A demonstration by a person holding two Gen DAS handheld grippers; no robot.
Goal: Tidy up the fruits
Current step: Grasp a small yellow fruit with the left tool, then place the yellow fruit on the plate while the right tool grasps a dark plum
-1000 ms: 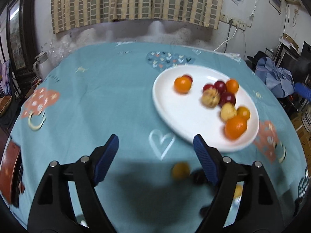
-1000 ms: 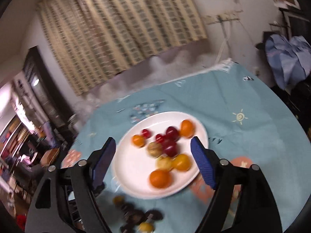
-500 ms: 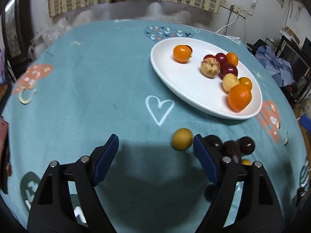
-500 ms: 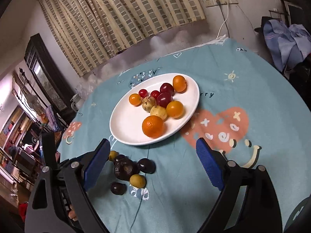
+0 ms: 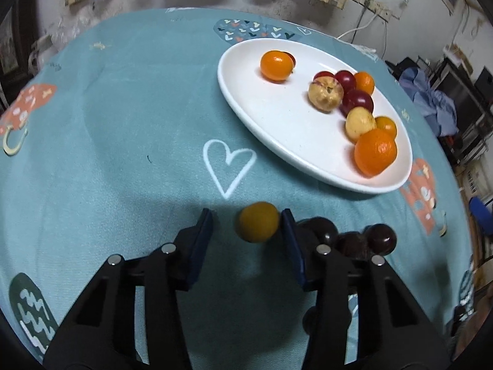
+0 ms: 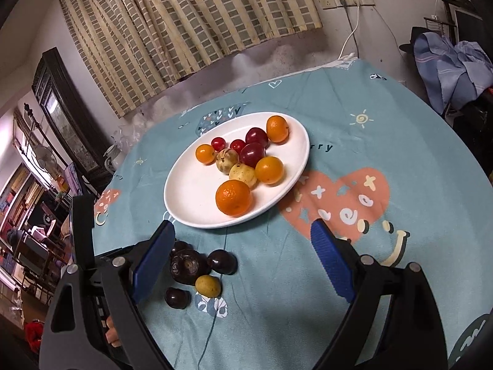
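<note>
We see the left tongs (image 5: 246, 225) released, straddling a yellow fruit (image 5: 258, 222) on the worktop (image 5: 123, 123); the right pad looks to touch it, the left stands apart. The right tongs (image 6: 243, 259) hang wide apart, grasping nothing, above dark fruits (image 6: 188, 265) near the plate (image 6: 191, 191). We judge the yellow fruit light, smooth and prone to roll, so we would grip across its middle, gently.

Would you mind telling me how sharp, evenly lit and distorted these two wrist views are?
Left wrist view: sharp; the left gripper shadows the cloth around the yellow fruit; fisheye bends the table edge. Right wrist view: sharp, evenly lit white plate, dim corners.
</note>
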